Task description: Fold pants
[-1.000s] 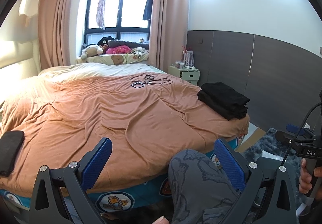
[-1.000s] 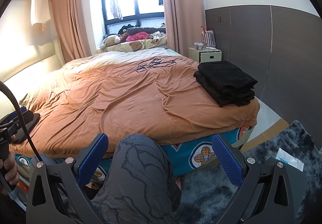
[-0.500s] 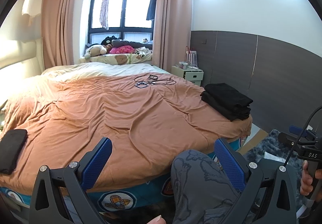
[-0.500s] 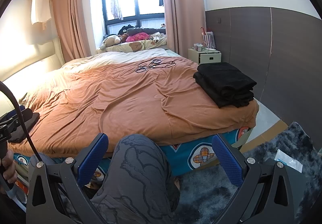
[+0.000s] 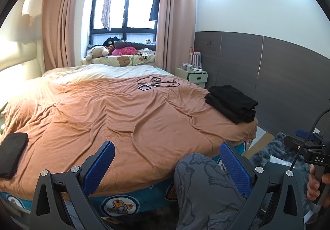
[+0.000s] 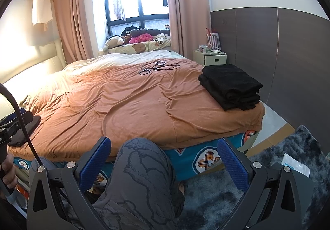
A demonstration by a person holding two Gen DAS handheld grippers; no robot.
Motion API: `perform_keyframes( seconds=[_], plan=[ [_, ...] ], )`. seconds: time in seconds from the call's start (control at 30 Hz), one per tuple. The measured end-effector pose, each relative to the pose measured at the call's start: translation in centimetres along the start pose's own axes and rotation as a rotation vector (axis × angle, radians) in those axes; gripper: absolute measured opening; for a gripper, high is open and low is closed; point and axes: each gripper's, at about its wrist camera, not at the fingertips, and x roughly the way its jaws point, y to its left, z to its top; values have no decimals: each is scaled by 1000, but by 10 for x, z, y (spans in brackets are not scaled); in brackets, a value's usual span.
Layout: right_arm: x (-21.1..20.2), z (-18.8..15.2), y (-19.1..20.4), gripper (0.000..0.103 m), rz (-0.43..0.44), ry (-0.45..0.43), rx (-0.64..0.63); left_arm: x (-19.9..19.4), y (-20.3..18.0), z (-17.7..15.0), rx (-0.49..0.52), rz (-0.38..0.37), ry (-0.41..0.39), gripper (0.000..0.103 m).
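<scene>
Both left gripper [image 5: 165,168] and right gripper [image 6: 164,163] hang empty with jaws apart before the orange-quilted bed [image 5: 123,118]; folded black pants stack [image 6: 231,85] sits at its far right corner, so reach right, pinch the top layer only.

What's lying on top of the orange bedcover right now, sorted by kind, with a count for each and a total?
Stack of folded black pants, at the right edge: 1
Single folded dark garment, at the left edge: 1
Tangle of cables with small devices, far side: 1
Total: 3
</scene>
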Motion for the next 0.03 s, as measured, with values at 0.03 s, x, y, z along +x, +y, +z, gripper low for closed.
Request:
perform_keyframes(
  seconds=[0.03],
  plan=[
    [0,0,0,103,0,-1,0,-1,0,0,1,-1,0,102]
  ],
)
